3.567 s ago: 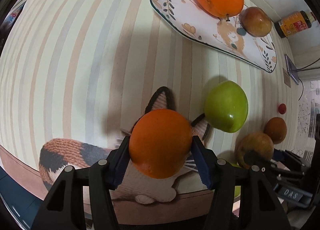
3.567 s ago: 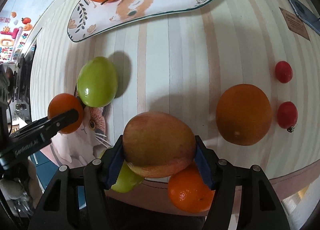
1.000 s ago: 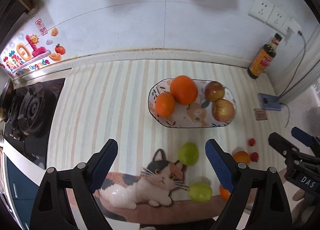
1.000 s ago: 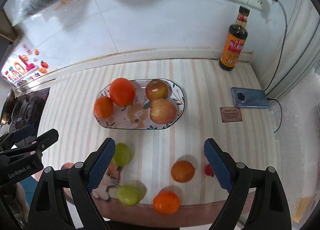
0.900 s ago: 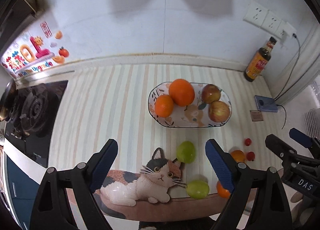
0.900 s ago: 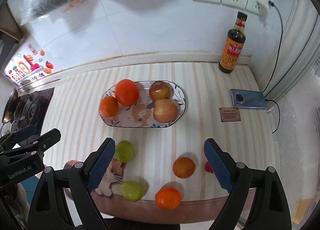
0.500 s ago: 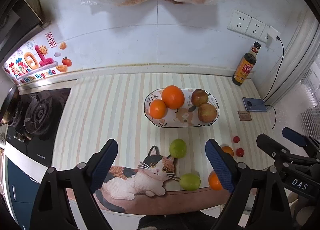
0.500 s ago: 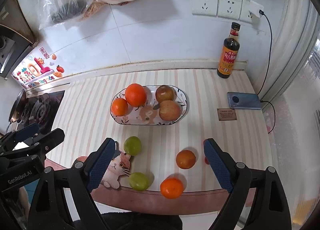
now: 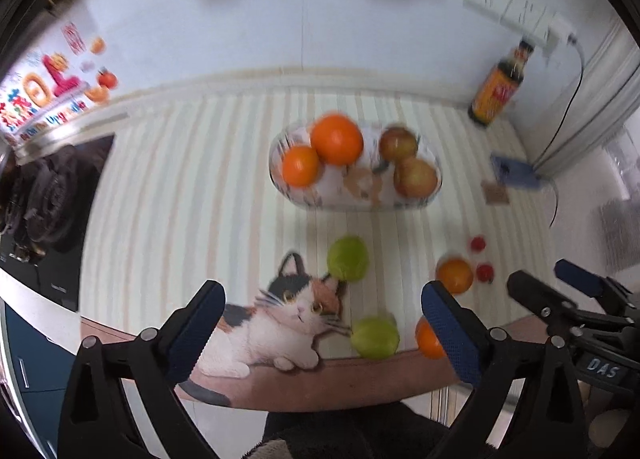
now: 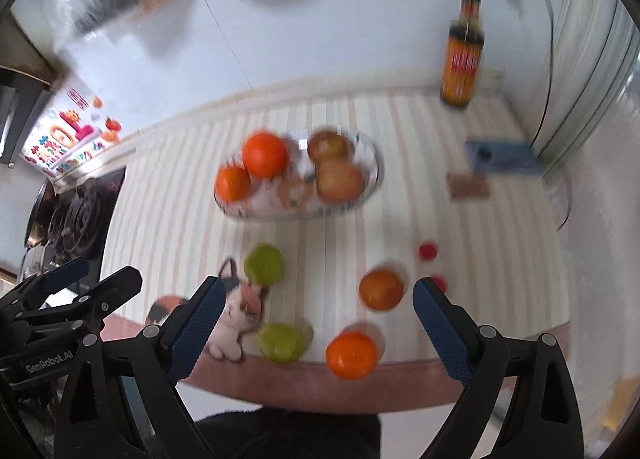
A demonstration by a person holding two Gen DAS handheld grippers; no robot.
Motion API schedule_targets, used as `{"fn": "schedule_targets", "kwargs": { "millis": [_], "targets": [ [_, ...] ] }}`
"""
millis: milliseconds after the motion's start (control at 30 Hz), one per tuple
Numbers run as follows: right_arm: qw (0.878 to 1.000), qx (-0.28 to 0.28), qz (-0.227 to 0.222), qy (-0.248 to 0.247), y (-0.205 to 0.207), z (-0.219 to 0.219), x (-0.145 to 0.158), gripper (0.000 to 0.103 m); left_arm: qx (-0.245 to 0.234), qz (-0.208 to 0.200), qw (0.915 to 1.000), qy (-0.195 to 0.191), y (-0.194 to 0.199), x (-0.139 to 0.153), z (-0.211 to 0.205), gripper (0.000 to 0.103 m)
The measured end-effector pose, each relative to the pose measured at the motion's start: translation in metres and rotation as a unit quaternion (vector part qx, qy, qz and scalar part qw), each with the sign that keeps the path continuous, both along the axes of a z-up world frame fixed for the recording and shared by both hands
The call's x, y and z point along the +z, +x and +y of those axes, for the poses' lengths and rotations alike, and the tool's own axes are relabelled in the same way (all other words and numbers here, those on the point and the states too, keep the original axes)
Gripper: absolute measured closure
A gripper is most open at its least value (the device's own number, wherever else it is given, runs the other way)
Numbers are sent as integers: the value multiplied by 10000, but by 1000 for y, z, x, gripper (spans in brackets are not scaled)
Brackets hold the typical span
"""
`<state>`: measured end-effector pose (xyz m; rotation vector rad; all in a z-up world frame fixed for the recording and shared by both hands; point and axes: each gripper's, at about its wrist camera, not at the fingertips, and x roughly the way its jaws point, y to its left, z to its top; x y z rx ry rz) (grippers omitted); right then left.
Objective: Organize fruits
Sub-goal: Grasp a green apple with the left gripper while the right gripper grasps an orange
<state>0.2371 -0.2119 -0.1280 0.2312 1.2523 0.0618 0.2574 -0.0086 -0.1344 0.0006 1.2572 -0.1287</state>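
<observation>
Four fruits plated, rest loose on counter

Plate (image 9: 434,195) near counter's back edge: two oranges (image 9: 337,139) left, two reddish apples (image 9: 415,178) right. Front edge: two green apples (image 9: 347,258), two more oranges, small red fruits (image 9: 485,272). Left gripper (image 9: 320,335) and right gripper (image 10: 316,323) spread wide, holding nothing. Frames blurred.

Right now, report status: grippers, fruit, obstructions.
Left gripper open, empty; right gripper open, empty. Plate holds two oranges, two apples. Six fruits loose on the counter near its front edge. Nothing blocking the plate.
</observation>
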Motion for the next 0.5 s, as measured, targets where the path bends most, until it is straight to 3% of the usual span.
{"fn": "schedule_targets", "kwargs": {
  "millis": [167, 300, 400, 500],
  "targets": [
    [9921, -231, 1141, 476, -3, -23, -96, 7, -55, 1015, 9948, -87, 5, -68, -8, 2],
    [9772, -506, 1757, 1079, -13, -34, -156, 18, 65, 1705, 9848, -319, 4, -109, -9, 2],
    [9714, -506, 1976, 1214, -18, -30, -183, 26, 78, 2009, 9790, -352, 1, -129, -14, 2],
    [9745, -379, 1943, 1054, -22, -25, -192, 36, 16, 2155, 9759, -349, 0, -139, -22, 2]
  ]
}}
